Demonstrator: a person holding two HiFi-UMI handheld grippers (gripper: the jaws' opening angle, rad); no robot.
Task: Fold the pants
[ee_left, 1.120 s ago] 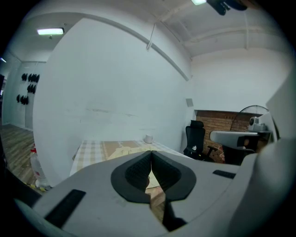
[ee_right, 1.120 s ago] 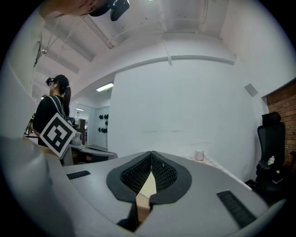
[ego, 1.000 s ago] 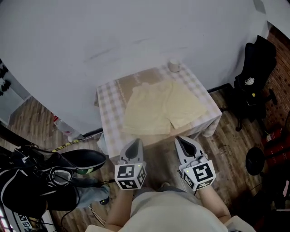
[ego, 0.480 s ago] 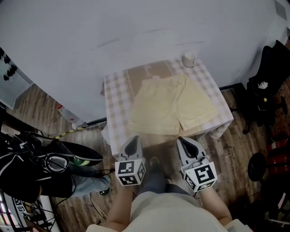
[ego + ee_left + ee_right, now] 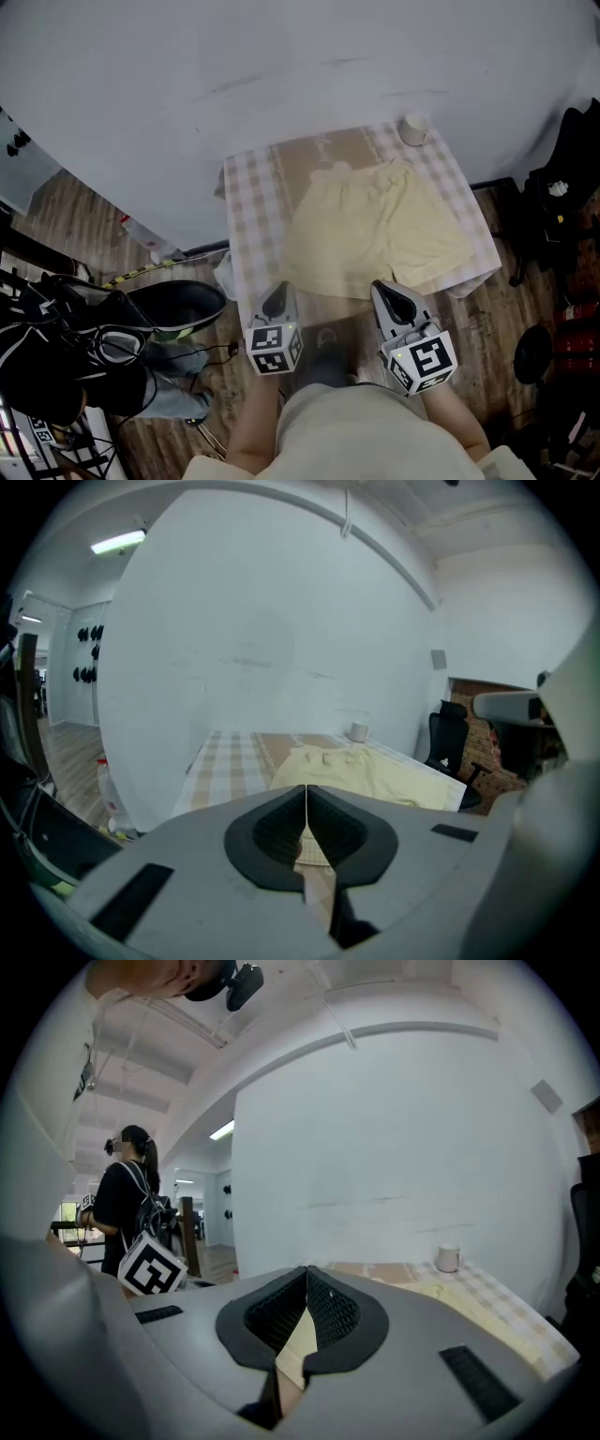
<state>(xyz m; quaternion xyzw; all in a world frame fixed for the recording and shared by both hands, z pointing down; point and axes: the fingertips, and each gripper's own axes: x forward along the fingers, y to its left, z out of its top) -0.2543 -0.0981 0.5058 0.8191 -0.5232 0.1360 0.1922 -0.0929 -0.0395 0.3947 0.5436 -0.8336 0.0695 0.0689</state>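
Pale yellow pants (image 5: pixel 375 230) lie spread flat on a small table with a checked cloth (image 5: pixel 251 216), waistband toward the wall, legs toward me. My left gripper (image 5: pixel 275 302) hovers just short of the table's near edge at the left, jaws shut and empty. My right gripper (image 5: pixel 389 294) hovers at the near edge beside the leg hems, its jaws shut too, with nothing in them. From the left gripper view, the pants (image 5: pixel 375 775) lie ahead beyond the closed tips (image 5: pixel 307 787). In the right gripper view the closed tips (image 5: pixel 307 1270) point over the table.
A white cup (image 5: pixel 413 129) stands on the table's far right corner. A white wall runs behind the table. Black bags and cables (image 5: pixel 75 356) lie on the wood floor at the left. A black office chair (image 5: pixel 562 202) stands at the right. A person (image 5: pixel 127 1204) stands far off.
Both grippers have moved forward and down toward the table's near edge. The table now sits closer and further right in the head view. Both pairs of jaws stayed shut.
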